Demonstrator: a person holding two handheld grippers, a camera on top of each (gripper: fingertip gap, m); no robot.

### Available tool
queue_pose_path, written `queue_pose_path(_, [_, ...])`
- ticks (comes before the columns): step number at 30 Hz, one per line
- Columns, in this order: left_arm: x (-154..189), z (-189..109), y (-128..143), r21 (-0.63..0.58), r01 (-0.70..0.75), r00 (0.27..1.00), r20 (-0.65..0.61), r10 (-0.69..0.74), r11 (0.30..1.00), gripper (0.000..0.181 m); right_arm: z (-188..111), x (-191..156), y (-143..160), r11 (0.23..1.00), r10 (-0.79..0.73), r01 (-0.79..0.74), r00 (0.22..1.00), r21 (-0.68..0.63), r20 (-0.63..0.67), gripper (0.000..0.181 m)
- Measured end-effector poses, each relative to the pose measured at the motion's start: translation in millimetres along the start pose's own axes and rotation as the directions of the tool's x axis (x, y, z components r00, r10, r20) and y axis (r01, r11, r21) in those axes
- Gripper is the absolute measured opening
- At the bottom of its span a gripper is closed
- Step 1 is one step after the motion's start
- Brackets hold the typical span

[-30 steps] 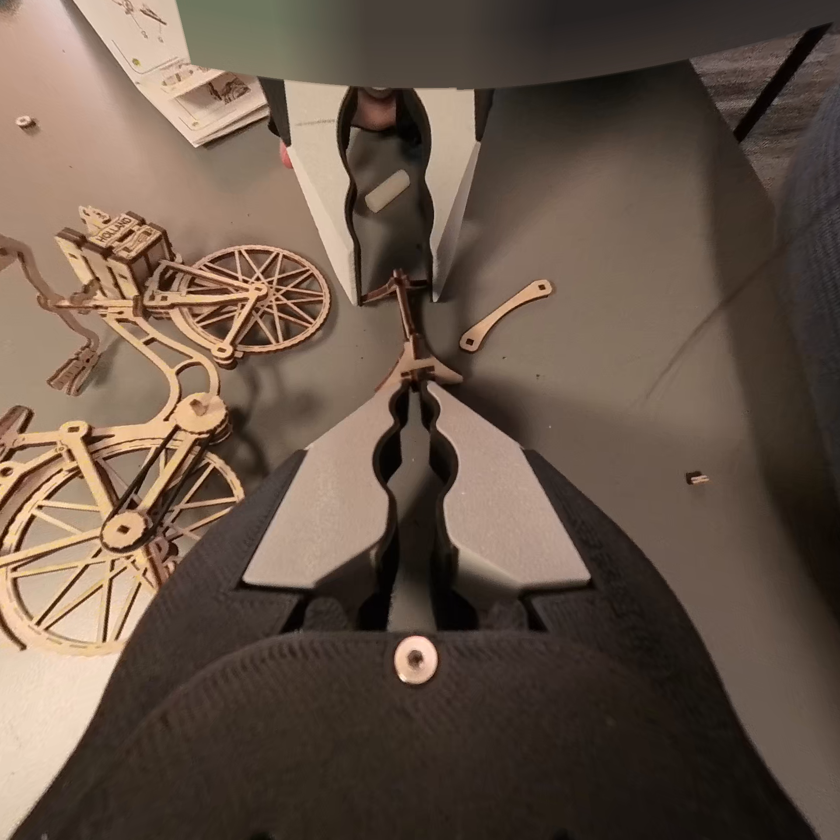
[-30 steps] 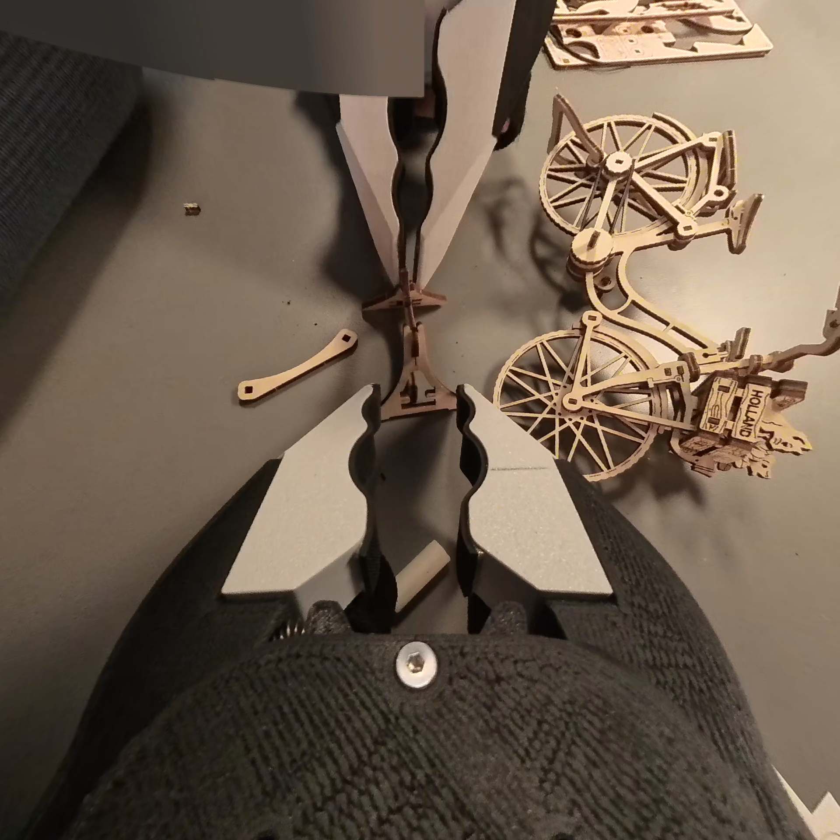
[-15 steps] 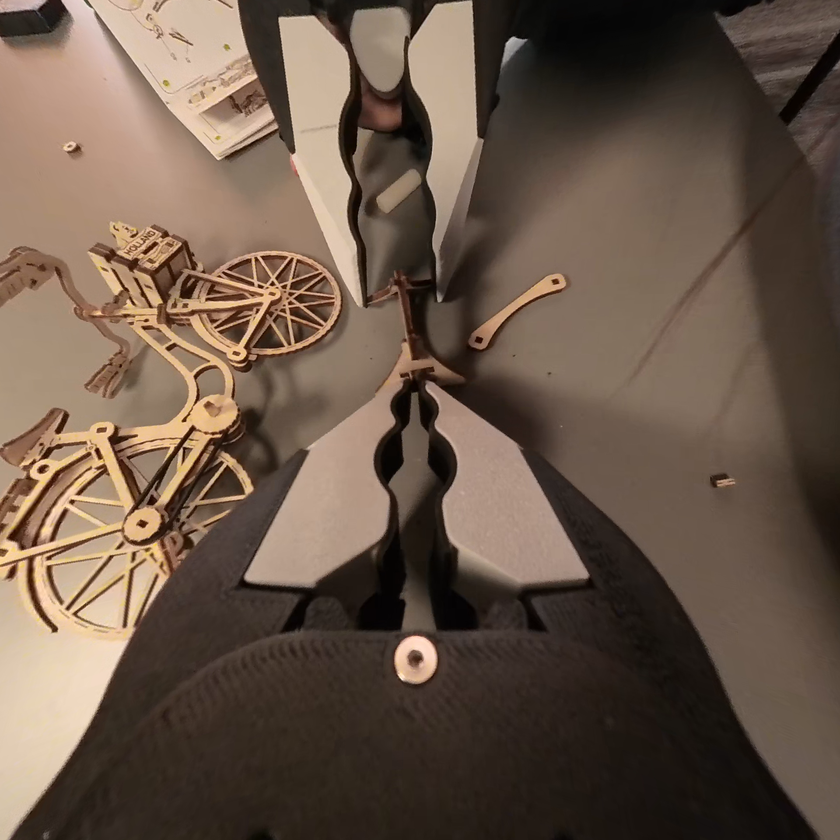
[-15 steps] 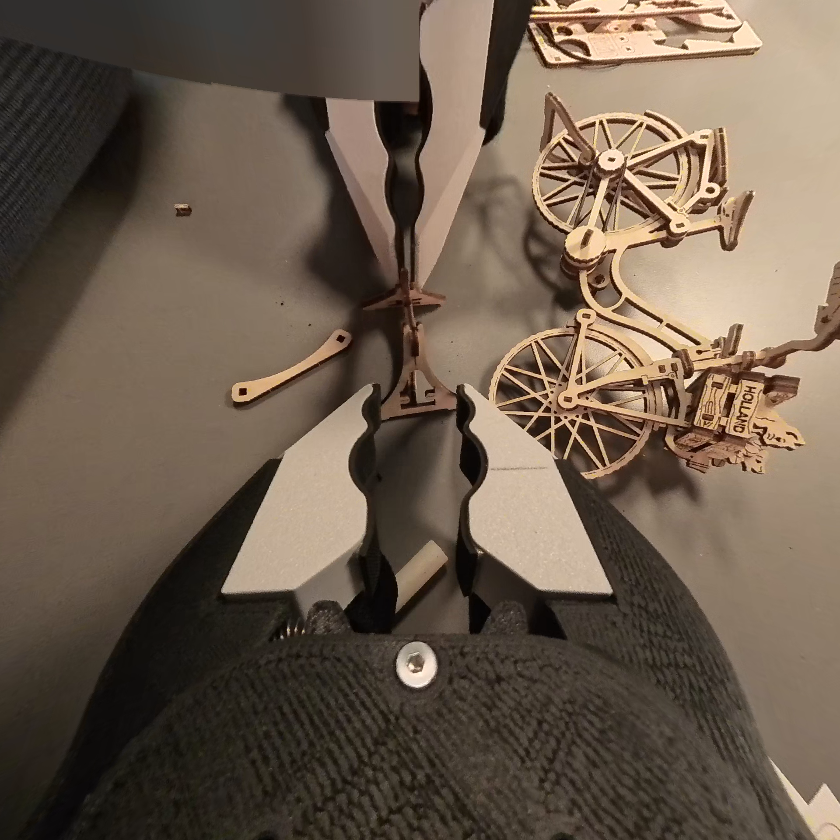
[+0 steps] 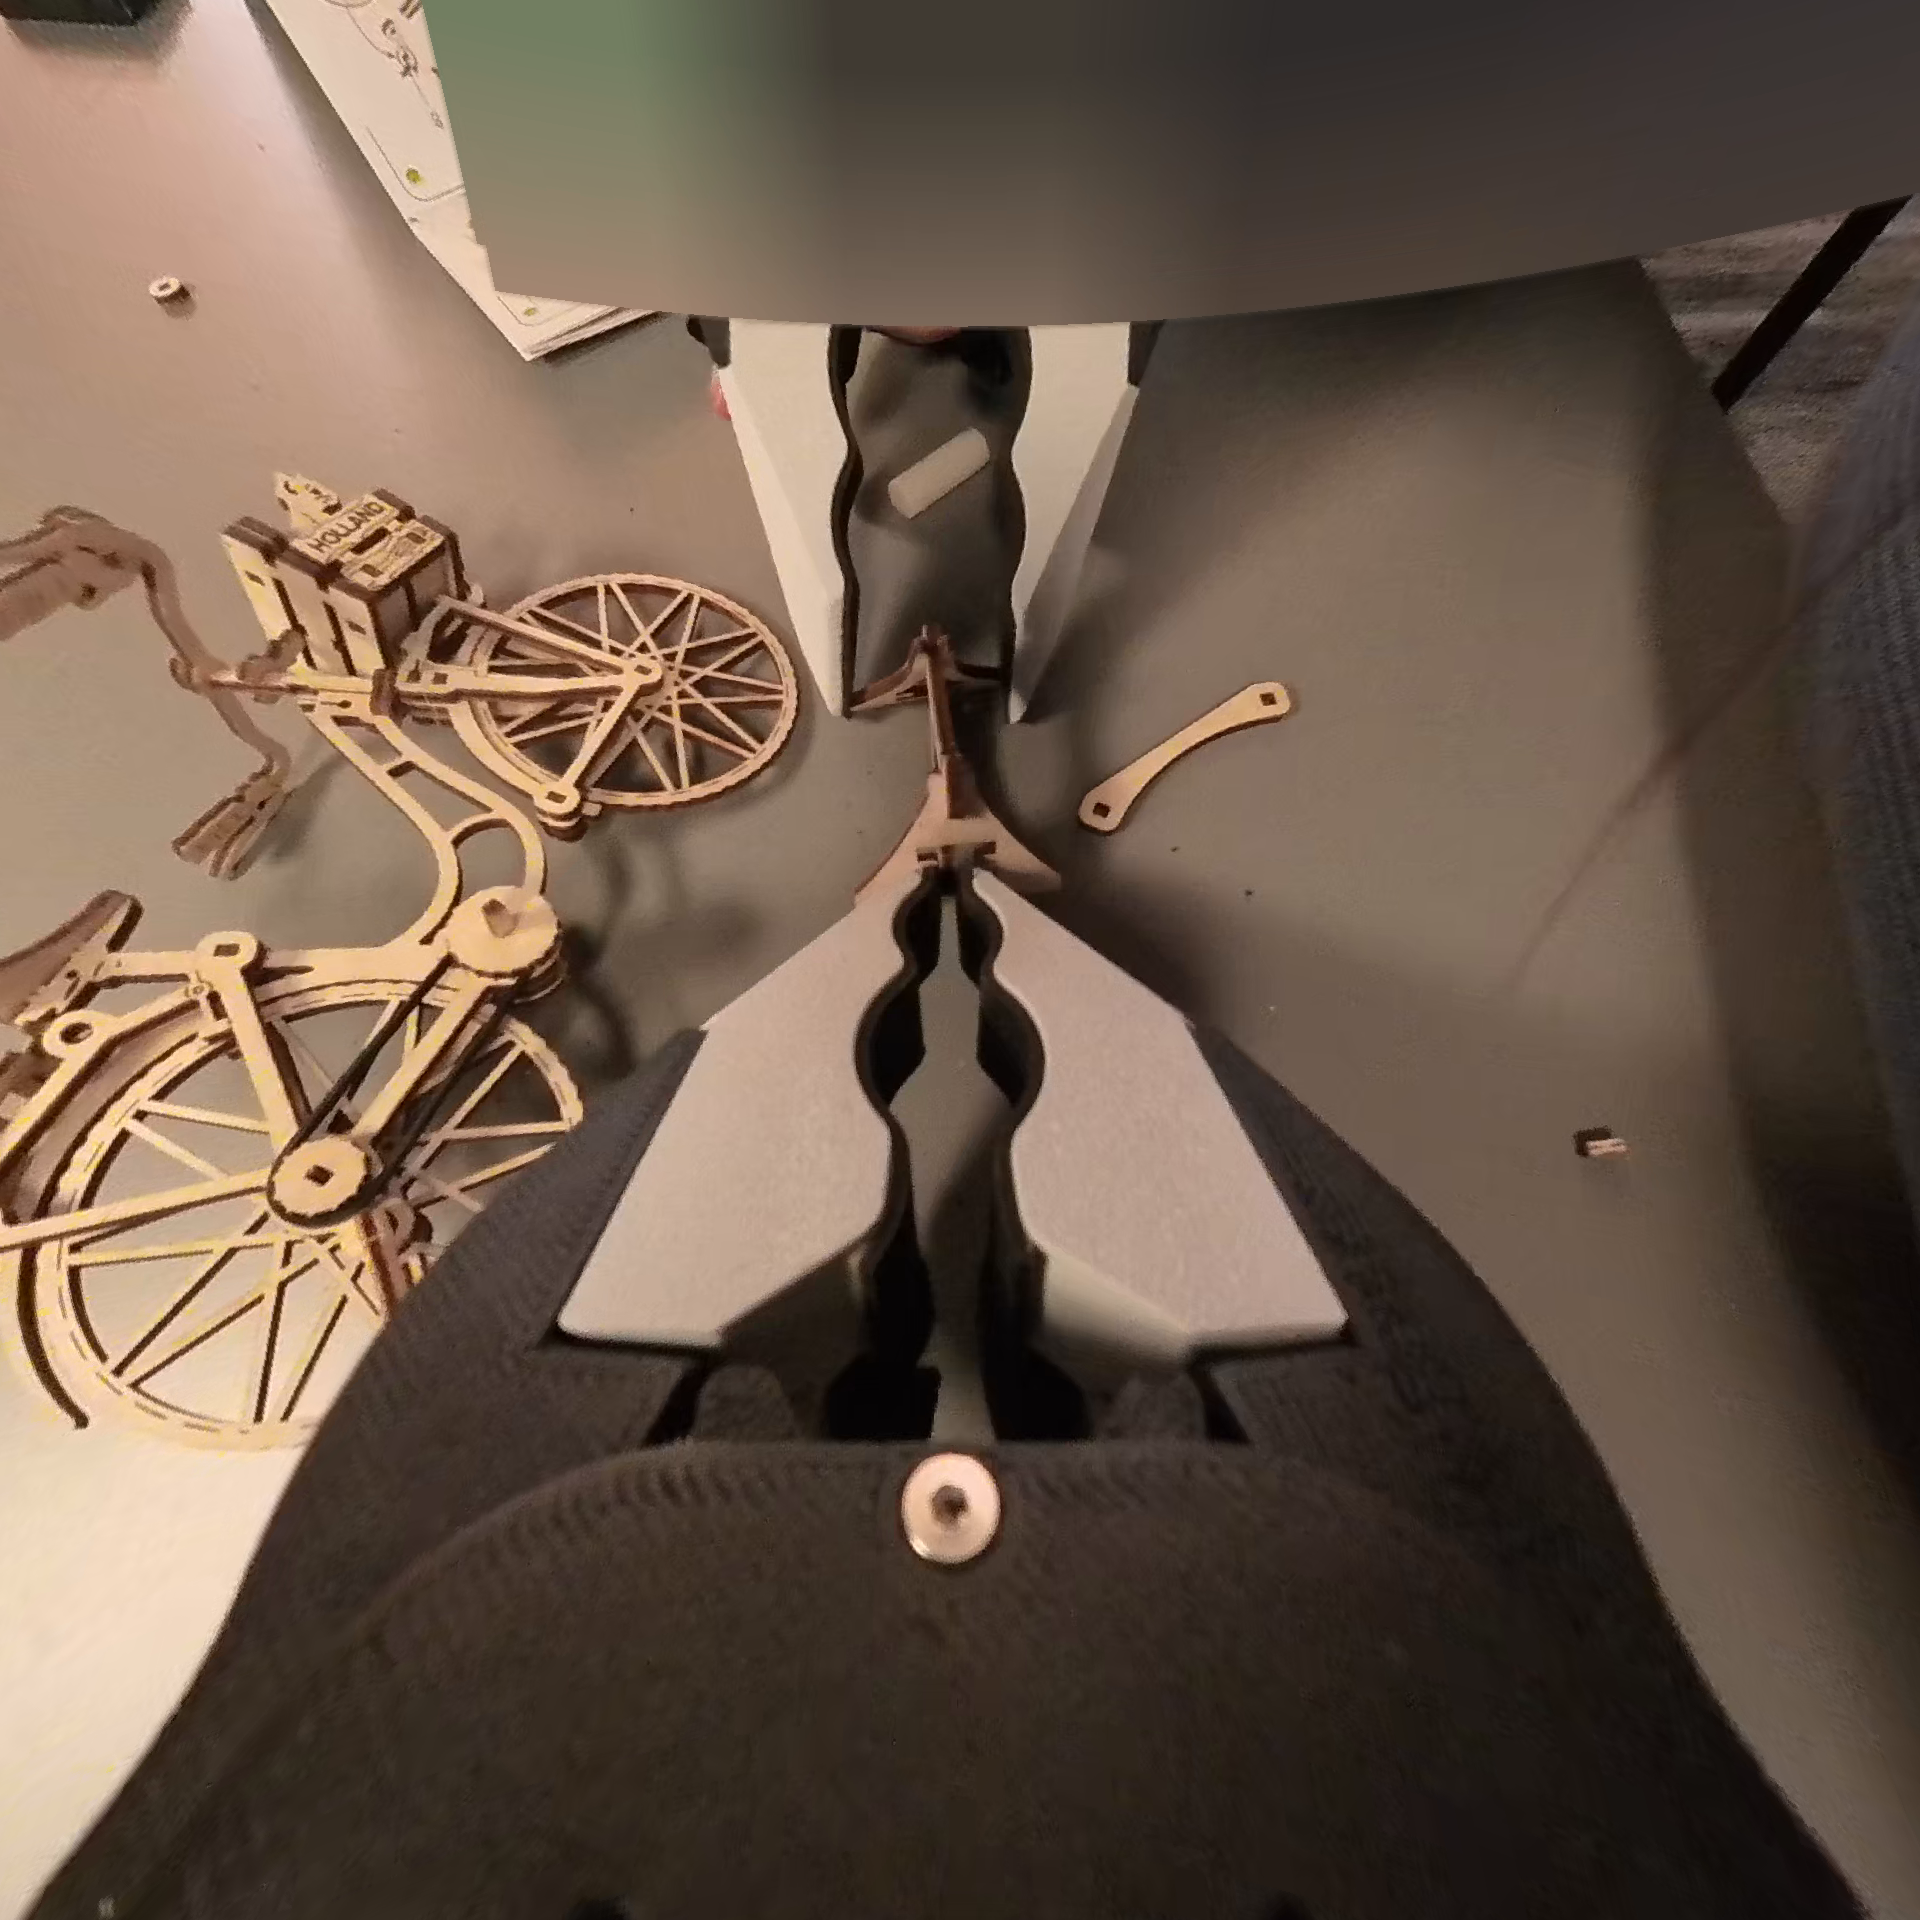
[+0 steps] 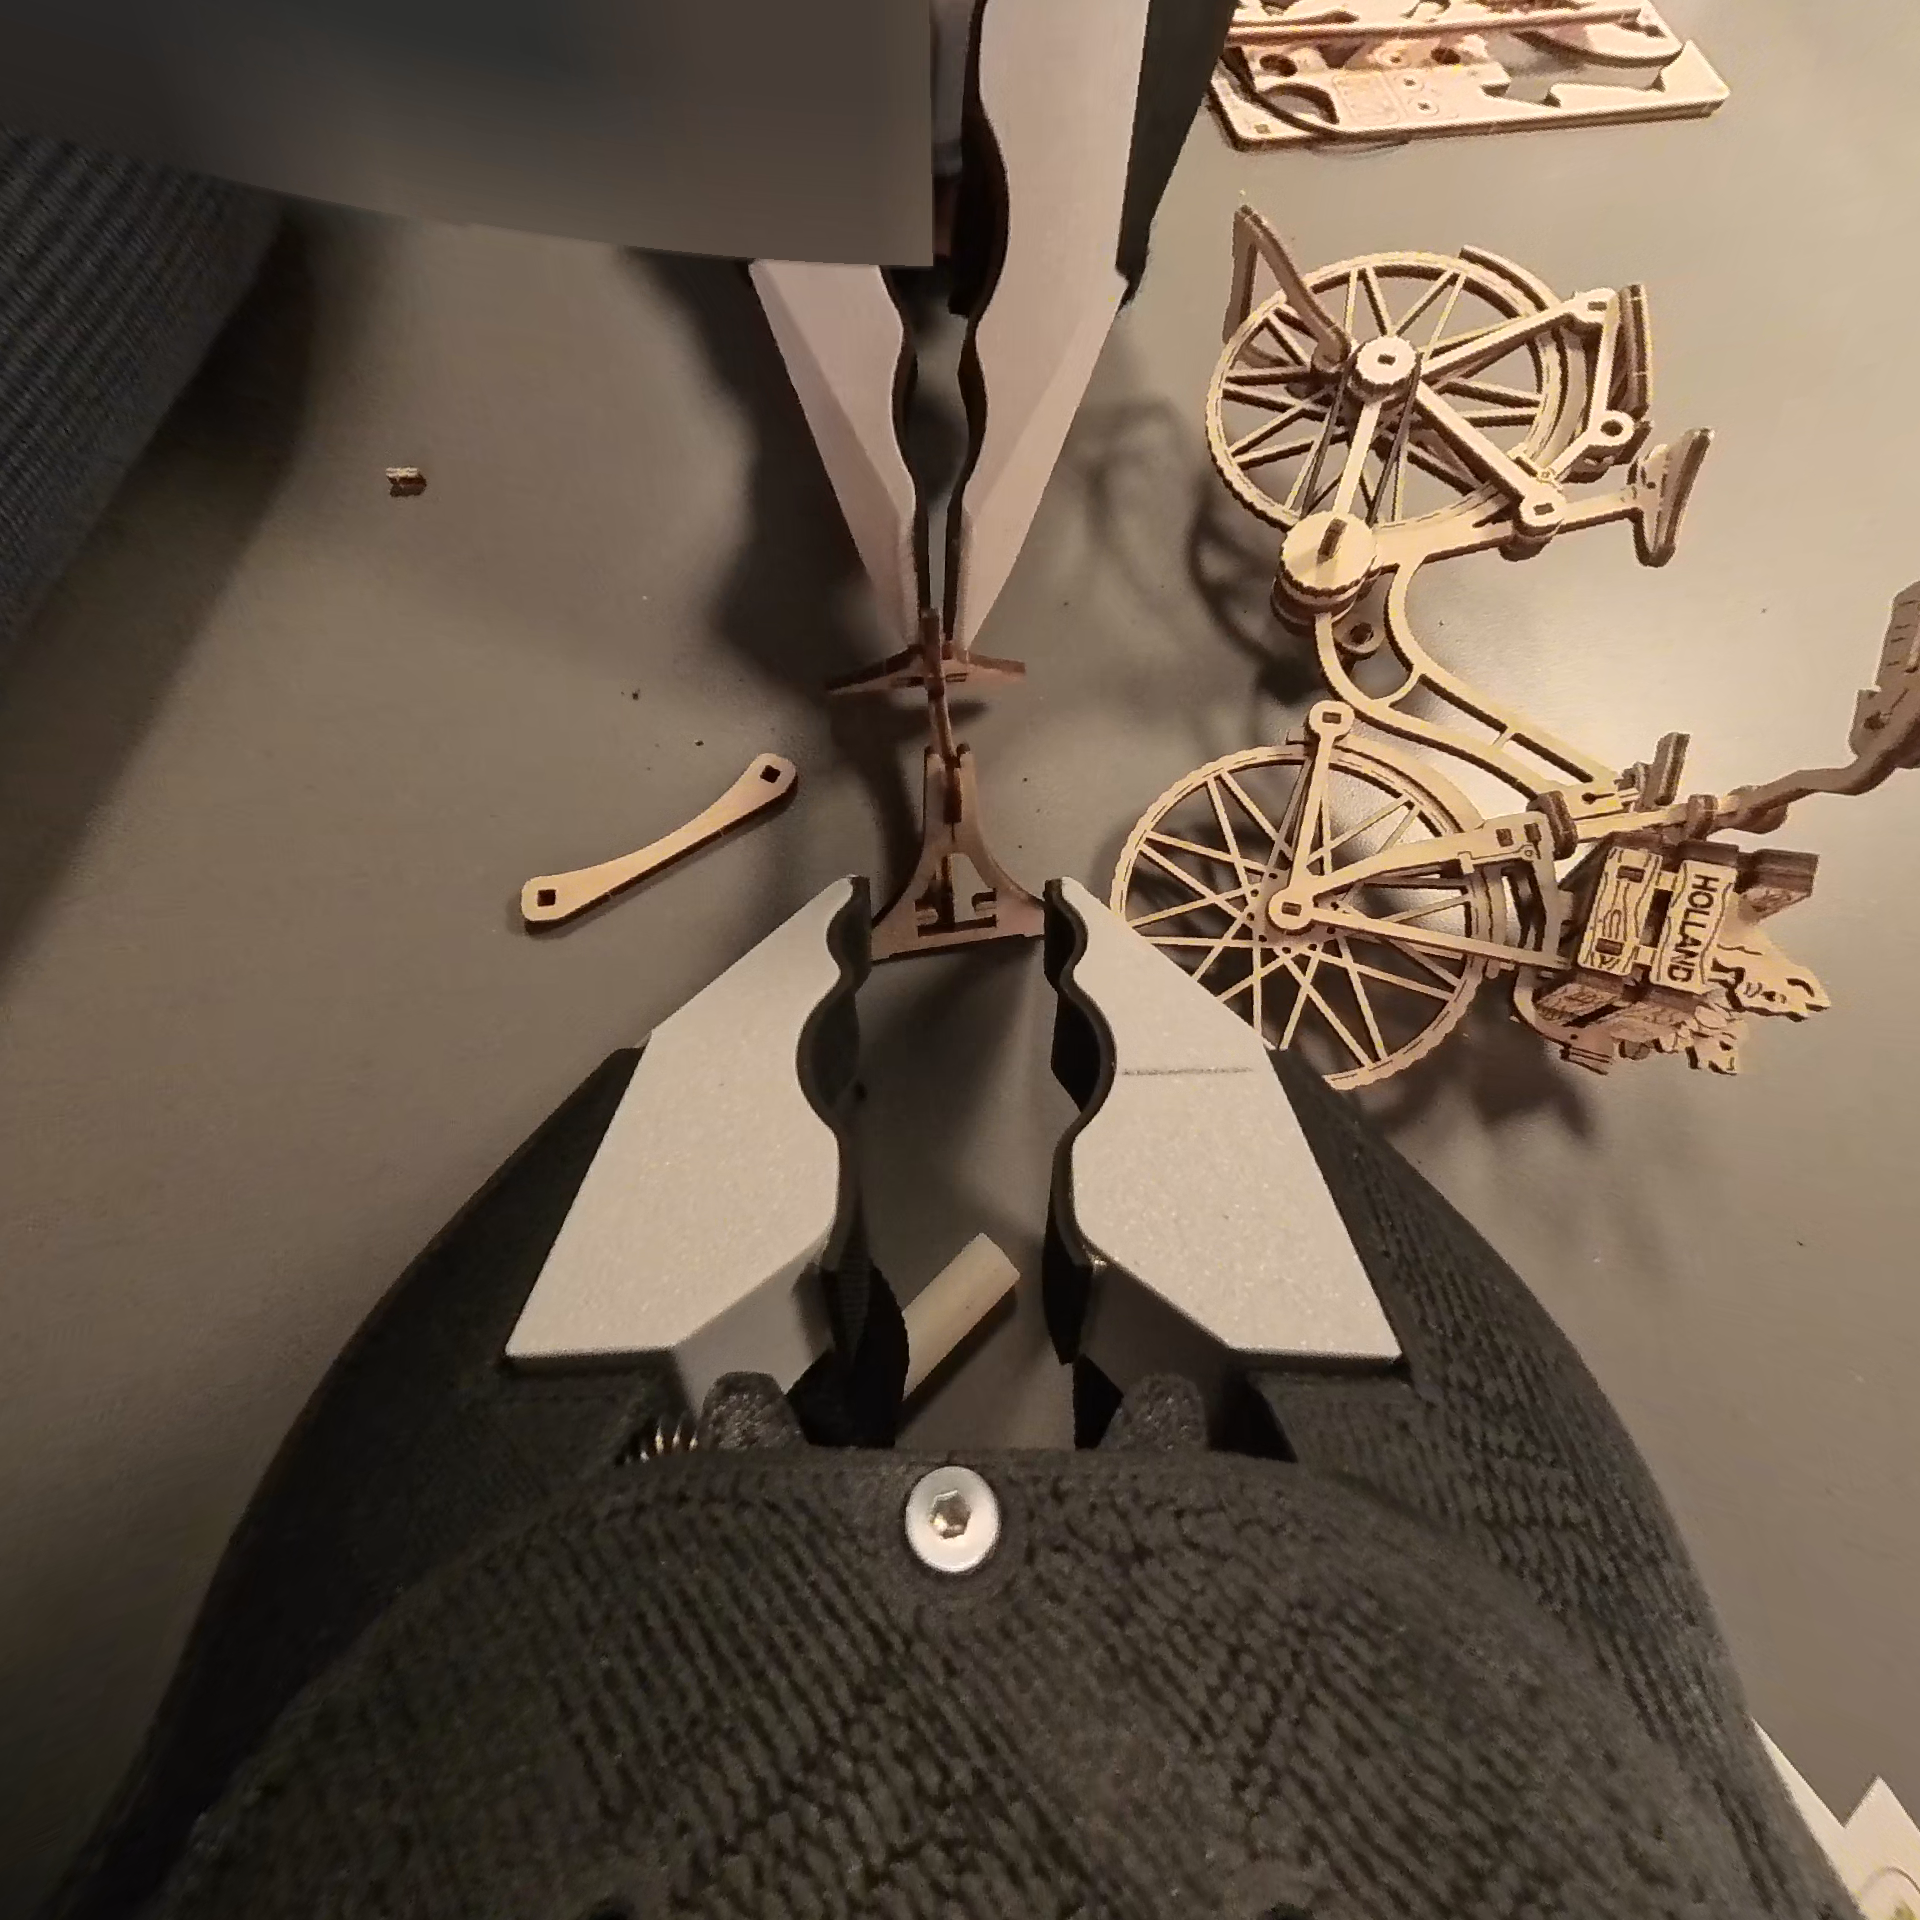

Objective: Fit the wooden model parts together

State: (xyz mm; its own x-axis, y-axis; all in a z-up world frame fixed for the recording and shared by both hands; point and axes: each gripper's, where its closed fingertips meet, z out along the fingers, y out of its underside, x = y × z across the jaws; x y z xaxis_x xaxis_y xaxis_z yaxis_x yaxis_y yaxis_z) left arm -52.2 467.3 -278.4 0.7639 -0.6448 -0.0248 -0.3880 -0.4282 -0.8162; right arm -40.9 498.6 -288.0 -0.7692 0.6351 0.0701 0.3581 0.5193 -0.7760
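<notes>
A small wooden assembly of two foot-shaped parts joined by a thin stem hangs between my grippers. My left gripper point(image 5: 951, 888) is shut on one winged foot point(image 5: 948, 831). It also shows across the table in the right wrist view point(image 6: 935, 623), holding that foot point(image 6: 925, 675). My right gripper point(image 6: 951, 899) holds its jaws wide, closed across the base of the triangular foot point(image 6: 951, 883). In the left wrist view, the right gripper point(image 5: 928, 707) faces mine with that foot point(image 5: 920, 675) at its tips. The stem joint point(image 6: 940, 764) lies midway.
A built wooden bicycle point(image 5: 644, 707) point(image 6: 1330, 914) lies flat beside the grippers. A curved wooden strip point(image 5: 1184, 758) point(image 6: 655, 862) and a tiny block point(image 5: 1600, 1146) point(image 6: 405, 479) lie on the other side. Paper instructions point(image 5: 416, 125) and cut-out part sheets point(image 6: 1455, 83) sit farther off. About 5 cm separates my left fingertips from my right.
Both grippers keep their hold on the two feet. The pair has only drifted slightly over the table; the joint looks the same.
</notes>
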Motion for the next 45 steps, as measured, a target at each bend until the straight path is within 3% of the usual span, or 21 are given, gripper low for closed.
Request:
queue_pose_path(36, [7,7,4,-0.048,0.007,0.999,-0.044,-0.009,0.999,0.003,1,-1,0,1.0,0.012,-0.012,1.0,-0.002,0.011,0.032])
queue_pose_path(39, [7,7,4,-0.048,0.003,0.999,-0.044,-0.005,0.999,0.003,-2,-2,-3,1.0,0.006,-0.006,1.0,0.022,0.018,0.039])
queue_pose_path(45, [7,7,4,-0.048,0.0,0.999,-0.042,-0.002,0.999,0.003,-13,-8,-5,0.997,0.007,-0.01,0.999,0.074,0.052,0.036])
